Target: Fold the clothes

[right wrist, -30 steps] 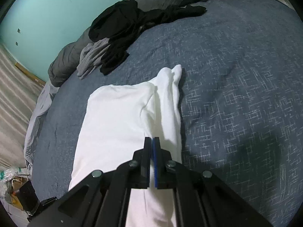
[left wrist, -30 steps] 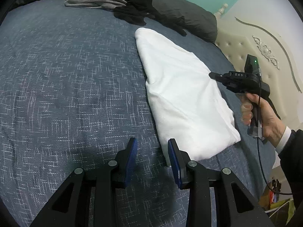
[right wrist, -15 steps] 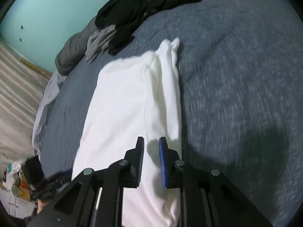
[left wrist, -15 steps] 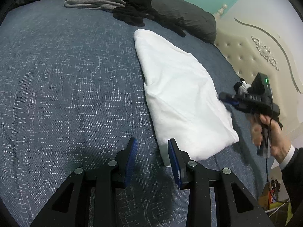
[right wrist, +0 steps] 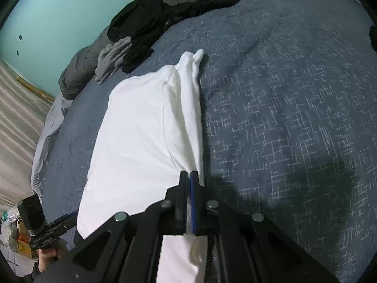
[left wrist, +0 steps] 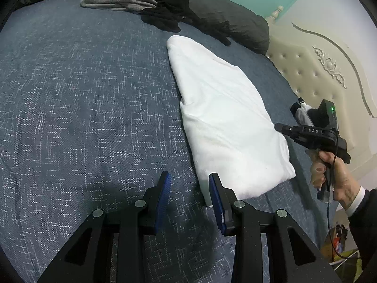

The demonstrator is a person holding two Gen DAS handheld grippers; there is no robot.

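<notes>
While the big blue bed cover (left wrist: 82,118) lies wide under both of my claws, the white garment (left wrist: 226,122) rests on it as one long folded strip. It runs from close by me away toward the dark pillows (left wrist: 226,21) and the pile of black and grey clothes (left wrist: 150,2) at the far end of the bed. That long line matters most: both of my claws are at the near end, and the far tip is well apart from both.

My right claw (right wrist: 189,181) is the nearer one. Its two fingers are pressed together at the near end of the bunched edge, on the strip's right side. I think a bit of white cloth is pinched there, but the cloth between the pads is hidden, so I cannot be sure.

My left claw (left wrist: 189,186) is spread wide and holds nothing. It hangs over the bed cover just beside the near left corner of the strip, with its right finger (left wrist: 215,195) almost at the cloth.

In the left view I can read the small letters "DAS" on the side of my right claw's body. I see no other writing or tags.
</notes>
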